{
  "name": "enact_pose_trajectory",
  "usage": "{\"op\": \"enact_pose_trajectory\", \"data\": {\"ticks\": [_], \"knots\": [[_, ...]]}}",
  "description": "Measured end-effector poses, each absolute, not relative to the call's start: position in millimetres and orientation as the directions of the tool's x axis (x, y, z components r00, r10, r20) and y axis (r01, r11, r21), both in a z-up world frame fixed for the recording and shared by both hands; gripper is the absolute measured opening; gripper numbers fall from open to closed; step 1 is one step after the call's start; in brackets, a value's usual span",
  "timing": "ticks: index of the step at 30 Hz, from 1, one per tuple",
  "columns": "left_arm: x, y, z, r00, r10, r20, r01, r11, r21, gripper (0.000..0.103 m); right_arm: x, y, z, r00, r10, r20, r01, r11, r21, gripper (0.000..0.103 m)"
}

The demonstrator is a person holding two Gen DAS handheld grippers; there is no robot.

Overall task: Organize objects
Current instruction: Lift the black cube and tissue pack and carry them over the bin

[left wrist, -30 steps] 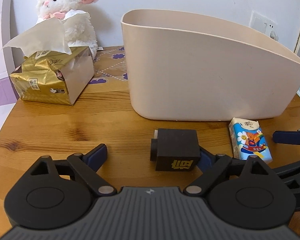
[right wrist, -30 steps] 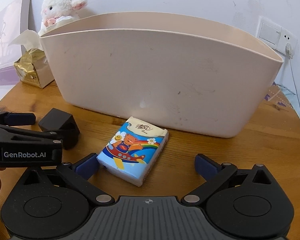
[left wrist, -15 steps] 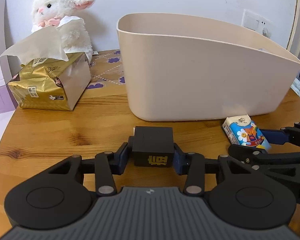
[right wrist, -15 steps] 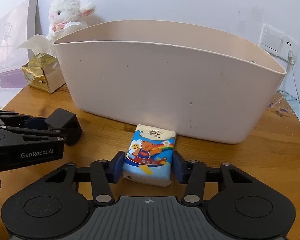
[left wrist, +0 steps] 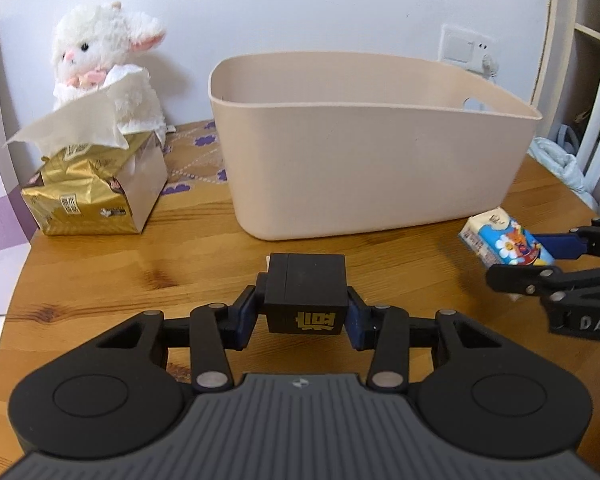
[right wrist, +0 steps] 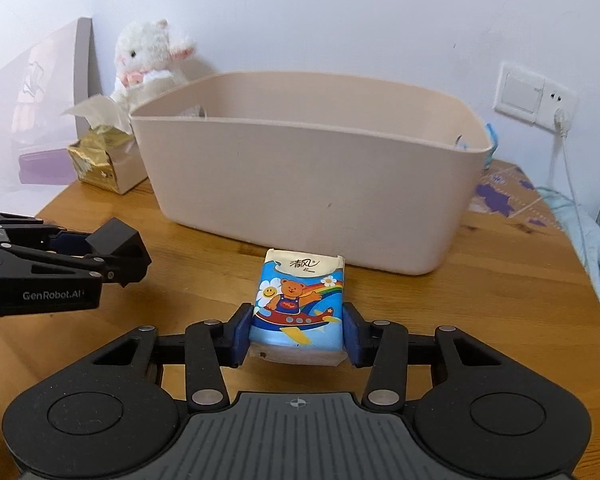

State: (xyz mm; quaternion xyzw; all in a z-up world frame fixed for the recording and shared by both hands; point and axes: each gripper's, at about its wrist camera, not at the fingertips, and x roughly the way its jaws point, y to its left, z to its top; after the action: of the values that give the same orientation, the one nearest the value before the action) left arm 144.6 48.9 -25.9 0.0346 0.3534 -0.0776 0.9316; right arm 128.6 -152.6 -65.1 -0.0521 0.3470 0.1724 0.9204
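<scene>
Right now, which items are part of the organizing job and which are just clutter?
In play: black box in left gripper; cartoon tissue pack in right gripper; beige bin.

Lying about: gold tissue box, plush lamb, purple-patterned mat.

Matt plastic bin (left wrist: pixel 364 168), varnished wood counter (left wrist: pixel 140 272), glossy gold-foil tissue pack (left wrist: pixel 80 204), fluffy plush lamb (left wrist: pixel 104 52), shiny-wrapped pocket tissues (right wrist: pixel 298 304).
</scene>
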Motion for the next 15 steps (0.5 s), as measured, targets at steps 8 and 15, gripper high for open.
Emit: {"op": "enact_pose_trajectory", "data": {"ticks": [8, 15], "knots": [[131, 43, 2, 0.768, -0.15, -0.623, 0.217, 0.976, 0.032, 0.047, 119, -172, -32, 0.752, 0.294, -0.59, -0.36, 0.933, 0.006, 0.043], [131, 37, 35, 0.804, -0.176, -0.568, 0.245, 0.968, 0.047, 0.047, 122, -185, -2, 0.799, 0.297, -0.523, -0.349, 0.937, -0.002, 0.043]]}}
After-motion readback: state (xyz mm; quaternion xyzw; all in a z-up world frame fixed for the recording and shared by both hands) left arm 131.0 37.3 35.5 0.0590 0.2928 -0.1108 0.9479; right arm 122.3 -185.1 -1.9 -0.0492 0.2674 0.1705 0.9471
